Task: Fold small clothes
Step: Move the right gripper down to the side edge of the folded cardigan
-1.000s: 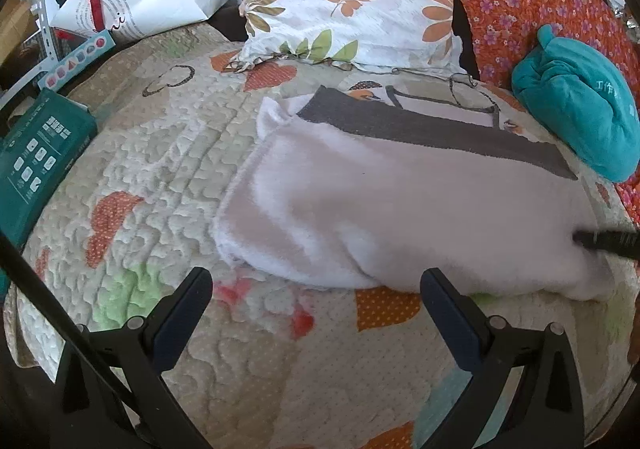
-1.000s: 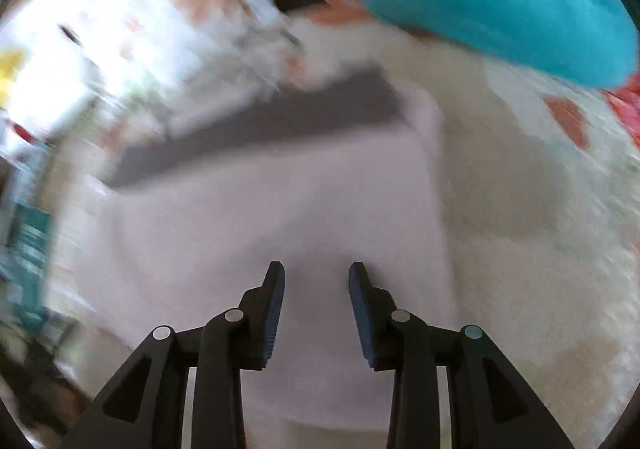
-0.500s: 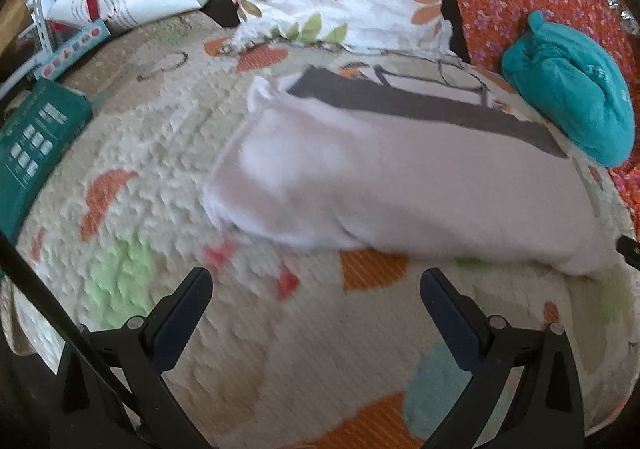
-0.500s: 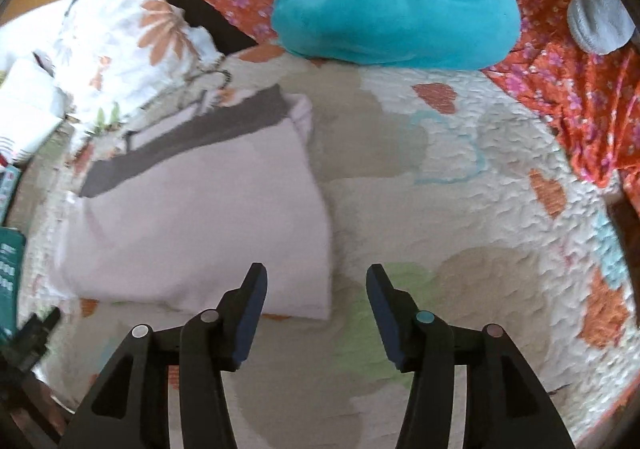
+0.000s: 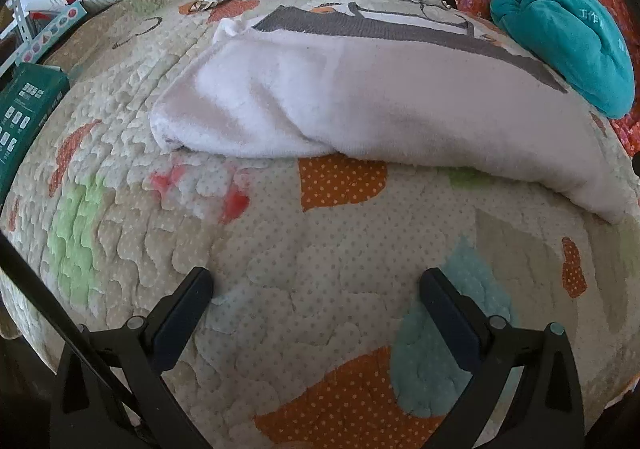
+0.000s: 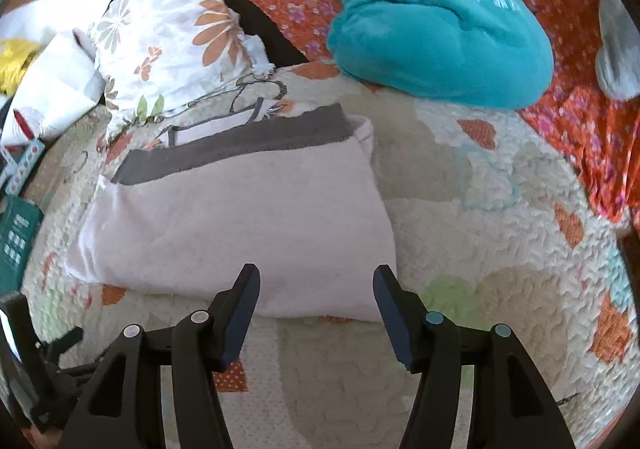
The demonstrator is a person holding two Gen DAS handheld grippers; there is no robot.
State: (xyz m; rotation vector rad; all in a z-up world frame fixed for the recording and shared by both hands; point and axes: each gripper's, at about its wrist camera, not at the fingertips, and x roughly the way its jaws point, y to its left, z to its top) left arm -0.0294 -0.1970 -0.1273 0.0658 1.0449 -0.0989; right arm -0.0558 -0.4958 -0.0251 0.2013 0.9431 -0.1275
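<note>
Our left gripper (image 5: 316, 289) and right gripper (image 6: 316, 289) both gape, holding nothing. The folded white cloth (image 6: 240, 217) fills mid-frame on the quilt (image 5: 320, 249).

So I'm counting one folded white cloth (image 5: 360, 105) with a grey band lying on one quilted bed cover (image 5: 320, 269). One floral pillow (image 6: 172, 37) and one teal bundle (image 6: 440, 41) are sitting along the far edge of the bed. One green box (image 5: 24, 117) is showing at the left edge. Two tongs are hovering: left (image 5: 316, 285), right (image 6: 316, 281), both spread wide and gripping nothing.
</note>
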